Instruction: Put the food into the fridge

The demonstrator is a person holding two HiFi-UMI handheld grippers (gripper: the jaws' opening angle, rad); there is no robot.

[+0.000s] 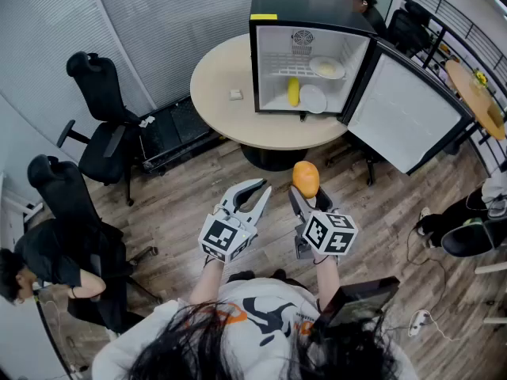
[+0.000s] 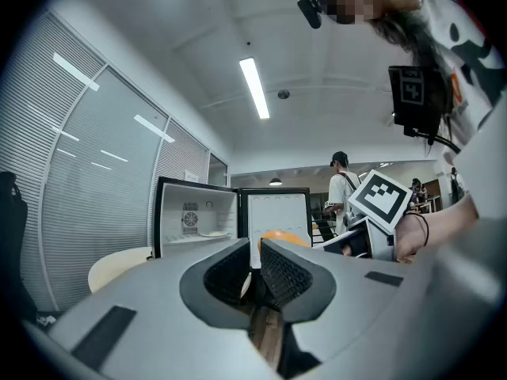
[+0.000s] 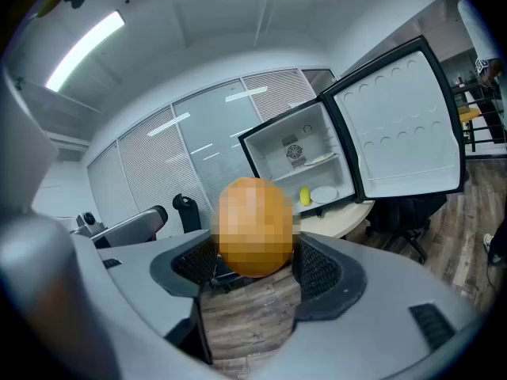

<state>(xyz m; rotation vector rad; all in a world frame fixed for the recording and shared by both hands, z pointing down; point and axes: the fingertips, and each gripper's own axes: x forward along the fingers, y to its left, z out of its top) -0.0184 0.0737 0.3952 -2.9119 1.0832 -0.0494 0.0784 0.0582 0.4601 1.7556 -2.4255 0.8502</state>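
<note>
- Left edge: two black office chairs (image 1: 101,125) are standing on the wood floor (image 1: 190,204), and a seated person (image 1: 36,264) is leaning forward at the lower corner.
- Left claw (image 1: 264,186): you are holding it over the floor, well short of the round desk (image 1: 226,125). Its jaws are clenched tip to tip, and nothing is sitting between them.
- Small white object (image 1: 236,95): it is lying on the bare desk top, just left of the fridge.
- Right claw (image 1: 306,195): you are holding it just beside the left claw, and it is pointing towards the desk. It is grasping a round orange fruit (image 1: 306,178), with a pad pressing on each side. The fruit is hanging over the floor in front of the desk, well apart from the fridge.
- Mini fridge (image 1: 309,8): it is standing upright on the desk, with its open front facing you.
  - A yellow fruit (image 1: 294,91) is lying on the fridge's bottom.
  - A white plate (image 1: 313,99) is sitting just to the right of the yellow fruit.
  - A second plate (image 1: 327,68) is resting on the wire shelf above.
- Fridge door (image 1: 404,113): it is swinging wide open to the right, and its white inner face is showing.
</note>
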